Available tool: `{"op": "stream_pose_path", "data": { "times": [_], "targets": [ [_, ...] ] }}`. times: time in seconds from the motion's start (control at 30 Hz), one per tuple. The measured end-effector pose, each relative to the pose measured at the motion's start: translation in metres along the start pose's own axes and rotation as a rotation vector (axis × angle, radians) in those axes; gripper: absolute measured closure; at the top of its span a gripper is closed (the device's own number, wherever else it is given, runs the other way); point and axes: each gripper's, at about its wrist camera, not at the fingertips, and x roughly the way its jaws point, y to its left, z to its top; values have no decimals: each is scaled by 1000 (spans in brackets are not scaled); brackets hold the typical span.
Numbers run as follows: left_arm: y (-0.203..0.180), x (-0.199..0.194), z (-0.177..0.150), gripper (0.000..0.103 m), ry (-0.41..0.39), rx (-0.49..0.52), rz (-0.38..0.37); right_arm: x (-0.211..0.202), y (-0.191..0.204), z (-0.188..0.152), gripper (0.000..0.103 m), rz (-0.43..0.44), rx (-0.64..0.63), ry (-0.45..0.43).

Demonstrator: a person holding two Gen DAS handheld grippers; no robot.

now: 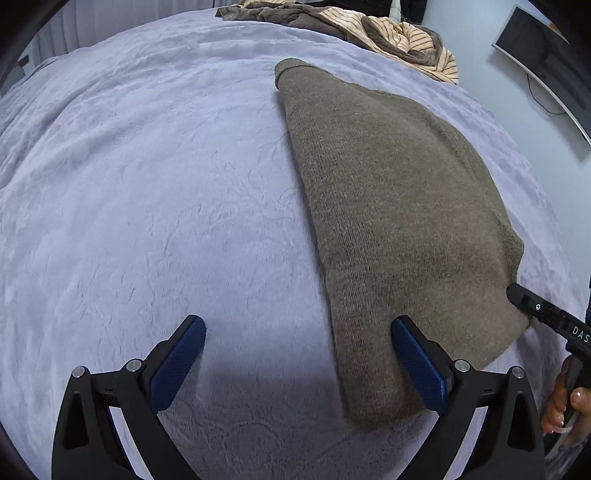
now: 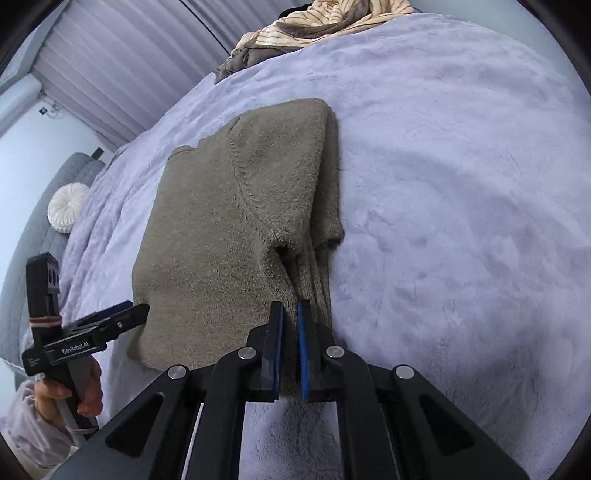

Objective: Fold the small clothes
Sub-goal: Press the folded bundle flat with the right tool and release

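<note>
An olive-brown knit sweater [image 1: 399, 229] lies folded lengthwise on the lavender blanket [image 1: 147, 184]. My left gripper [image 1: 297, 354] is open and empty above the sweater's near left edge; its right finger is over the knit. In the right wrist view the sweater [image 2: 221, 229] lies ahead, with a sleeve folded along its right side. My right gripper [image 2: 290, 332] is shut on the sleeve cuff at the sweater's near edge. The left gripper [image 2: 122, 314] shows at the sweater's left corner. The right gripper [image 1: 532, 306] shows at the sweater's right edge.
A pile of striped beige and brown clothes [image 1: 388, 33] lies at the far edge of the bed, also in the right wrist view [image 2: 314, 26]. A monitor [image 1: 546, 62] hangs on the right wall. A round white cushion [image 2: 66, 208] rests on a grey headboard at left.
</note>
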Motion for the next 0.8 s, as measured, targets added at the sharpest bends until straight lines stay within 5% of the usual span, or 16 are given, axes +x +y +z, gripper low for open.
{"op": "stream_pose_path", "data": {
  "times": [0.13,0.27,0.43,0.63,0.8],
  "targets": [
    [-6,-4,-2,2,-5,43,35,-5,13,-7,97,-84,-93,-18],
    [-10,-8,-5,2,-30,61,57,-20,8,-4,94,-67,-7,-40],
    [-9,-6,-5,2,-26,43,55,-56,13,14,93,-16,64,-221],
    [-11,-9,-6,2,-29,53,78,-17,38,35,93,-59,-42,-129],
    [-11,-8,-6,2,-17,42,78,7,-1,27,102,31,135,-83]
  ]
}}
